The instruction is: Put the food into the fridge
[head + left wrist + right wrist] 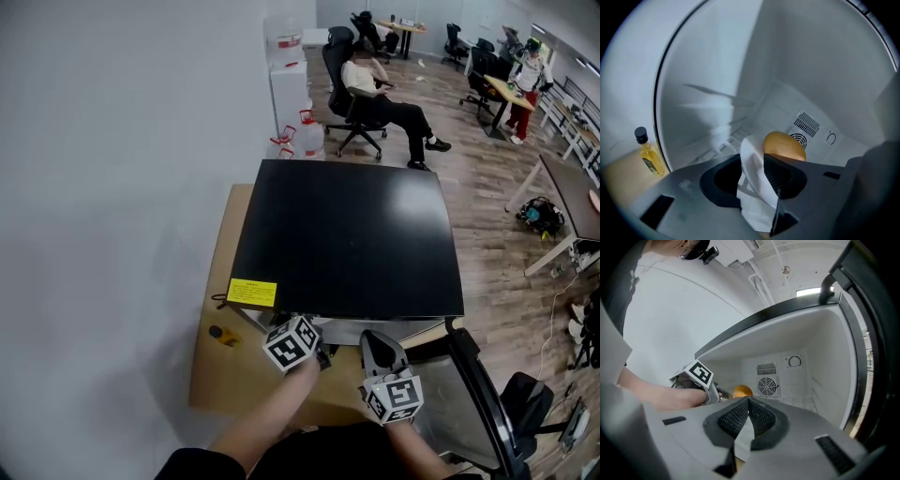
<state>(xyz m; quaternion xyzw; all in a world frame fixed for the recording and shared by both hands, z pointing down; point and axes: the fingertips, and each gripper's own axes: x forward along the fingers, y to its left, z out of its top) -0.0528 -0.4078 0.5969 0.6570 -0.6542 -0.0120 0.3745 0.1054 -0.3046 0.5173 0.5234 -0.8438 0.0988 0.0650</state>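
In the smooth white fridge (pixel 820 93), a thin white plate (pixel 749 152) beside round golden-brown food (pixel 784 145) is flanked by the parted jaws of the reached-in left gripper (pixel 753 169) (the right gripper (pixel 748 403) is held level, its jaws pressed together).

My fridge (pixel 347 234) on the bench (pixel 211 375), door (pixel 478 394) swung to the right
The food (pixel 783 146) sits inside near the back wall, by the fan vent (pixel 766 386). A bottle (pixel 649 152) stands on the bench left of the fridge. My left gripper (pixel 754 168) reaches inside, with the right gripper (pixel 749 416) beside it.
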